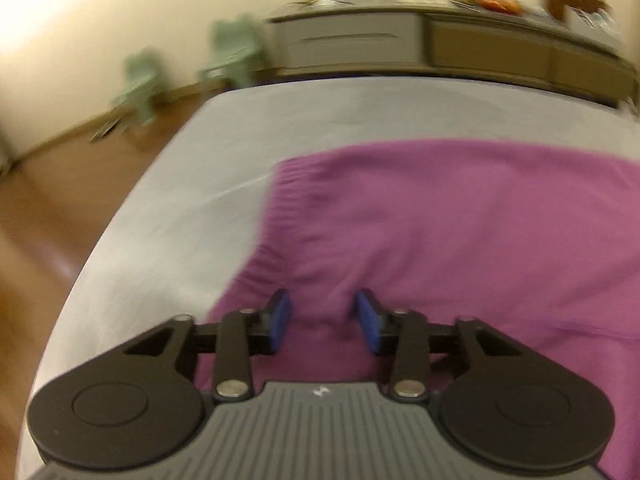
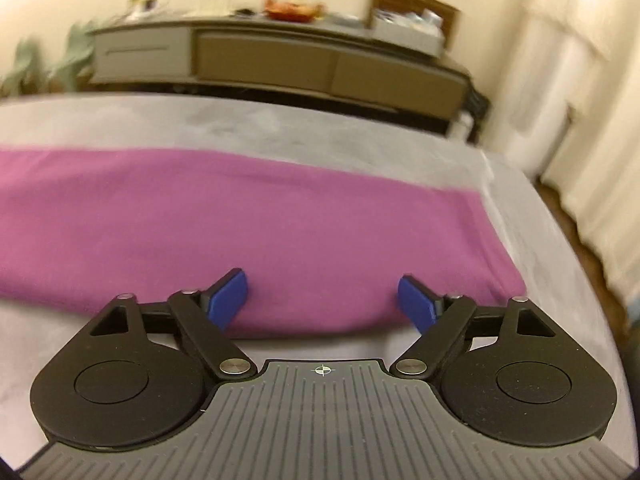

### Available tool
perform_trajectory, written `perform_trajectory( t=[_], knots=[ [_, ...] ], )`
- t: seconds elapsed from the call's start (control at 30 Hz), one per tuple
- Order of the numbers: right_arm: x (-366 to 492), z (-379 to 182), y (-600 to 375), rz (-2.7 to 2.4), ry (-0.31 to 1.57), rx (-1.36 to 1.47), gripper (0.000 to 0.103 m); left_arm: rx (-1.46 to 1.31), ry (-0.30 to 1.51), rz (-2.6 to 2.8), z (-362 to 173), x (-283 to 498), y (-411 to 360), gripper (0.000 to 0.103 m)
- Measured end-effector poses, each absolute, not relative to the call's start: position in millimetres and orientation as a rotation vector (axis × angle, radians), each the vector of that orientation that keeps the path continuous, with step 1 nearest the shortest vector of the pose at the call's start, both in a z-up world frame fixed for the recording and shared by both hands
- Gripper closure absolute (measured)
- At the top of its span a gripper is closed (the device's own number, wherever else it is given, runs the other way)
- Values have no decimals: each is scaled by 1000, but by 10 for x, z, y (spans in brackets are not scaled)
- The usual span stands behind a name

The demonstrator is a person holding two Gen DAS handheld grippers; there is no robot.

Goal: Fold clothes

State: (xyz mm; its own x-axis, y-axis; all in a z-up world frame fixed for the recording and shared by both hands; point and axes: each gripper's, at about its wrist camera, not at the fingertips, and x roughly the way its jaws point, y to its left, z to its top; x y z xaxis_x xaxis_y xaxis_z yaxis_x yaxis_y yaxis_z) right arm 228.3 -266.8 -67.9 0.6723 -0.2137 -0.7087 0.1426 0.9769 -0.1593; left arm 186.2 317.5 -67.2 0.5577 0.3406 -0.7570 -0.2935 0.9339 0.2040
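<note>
Purple garment (image 1: 460, 232) lies flat on grey bed sheet (image 1: 192, 208). Left gripper (image 1: 323, 320) jaws part-open, cloth fold rising between pads, unpinched. Right gripper (image 2: 323, 302) jaws wide apart over garment's near edge.

We read this as home, bedroom or living room. Grey-sheeted bed (image 1: 192, 200) fills foreground in both views, purple garment (image 2: 240, 220) spread on it. Beyond bed we see long low sideboard (image 2: 280, 60) with grey drawer and tan doors, top cluttered with blurred household bits. Cream walls, warm indoor light. Wooden floor (image 1: 48, 208) with skirting board at left. Two small pale-green chairs (image 1: 224, 52) by wall. Pale curtain (image 2: 580, 100) at right edge, we think.
</note>
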Motion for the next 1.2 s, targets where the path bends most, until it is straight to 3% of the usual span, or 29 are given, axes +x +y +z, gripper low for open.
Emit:
perform_trajectory(
  t=[0.07,0.1,0.17,0.23,0.3,0.53,0.6,0.67,0.73,0.87,0.93,1.07,1.13,1.2],
  knots=[
    [2251,-590,-2682,-293,848,-149,26,25,900,511,-622,1674,3323,76],
    [2140,-495,-2615,-294,827,-164,35,12,884,506,-571,1569,3313,76],
    [1857,-275,-2436,-269,760,-181,34,-11,838,407,-439,1346,3191,75],
    [1437,-200,-2069,-115,732,-168,23,-21,800,283,-342,1129,3008,74],
    [998,-144,-1676,57,707,-151,22,-3,779,103,-320,924,2694,69],
    [110,-646,-911,351,835,-199,21,366,821,-17,-839,425,1794,69],
    [89,-620,-1011,327,884,-201,21,453,824,-26,-858,240,1712,81],
    [34,-602,-1179,277,909,-203,21,449,832,-91,-867,51,1739,86],
    [30,-602,-1341,219,925,-179,13,407,841,-172,-821,-76,1838,82],
    [4,-548,-1398,172,911,-163,13,307,760,-80,-597,-54,2145,67],
    [-46,-492,-1384,166,862,-152,17,222,741,-35,-502,66,2267,67],
    [-157,-497,-1399,191,801,-161,15,93,724,-9,-440,316,2321,65],
    [-196,-559,-1399,193,810,-183,15,145,800,-28,-574,389,2161,62],
    [-250,-607,-1509,178,848,-145,8,230,850,-34,-708,421,1985,59]
  ],
)
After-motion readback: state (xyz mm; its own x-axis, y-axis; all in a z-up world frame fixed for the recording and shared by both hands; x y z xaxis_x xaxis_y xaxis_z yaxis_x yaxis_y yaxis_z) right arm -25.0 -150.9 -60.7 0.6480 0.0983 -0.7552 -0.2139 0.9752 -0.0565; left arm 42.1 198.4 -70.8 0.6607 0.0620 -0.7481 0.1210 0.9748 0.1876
